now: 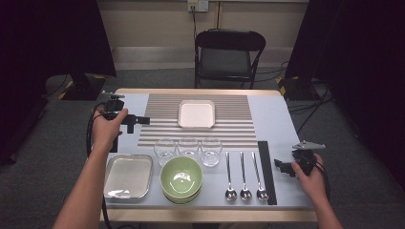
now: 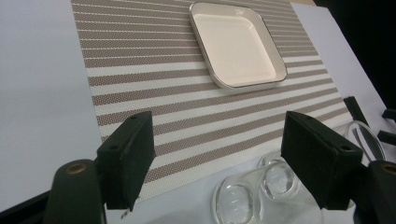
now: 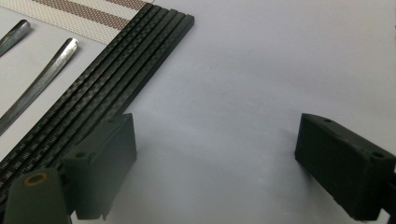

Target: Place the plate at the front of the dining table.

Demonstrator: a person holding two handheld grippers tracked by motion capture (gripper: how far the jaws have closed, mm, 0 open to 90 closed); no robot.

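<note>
Left gripper (image 1: 143, 120) fingers wide apart (empty) over striped placemat (image 1: 229, 129), right gripper (image 1: 279, 164) likewise beside black chopsticks (image 1: 266, 171)

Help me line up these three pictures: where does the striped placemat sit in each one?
High view: the striped placemat lies mid-table, under the white square plate.
Left gripper view: the placemat runs across the upper middle.
Right gripper view: one corner of it shows at the top left.
Shared landmark: the black sticks beside its right edge.
</note>
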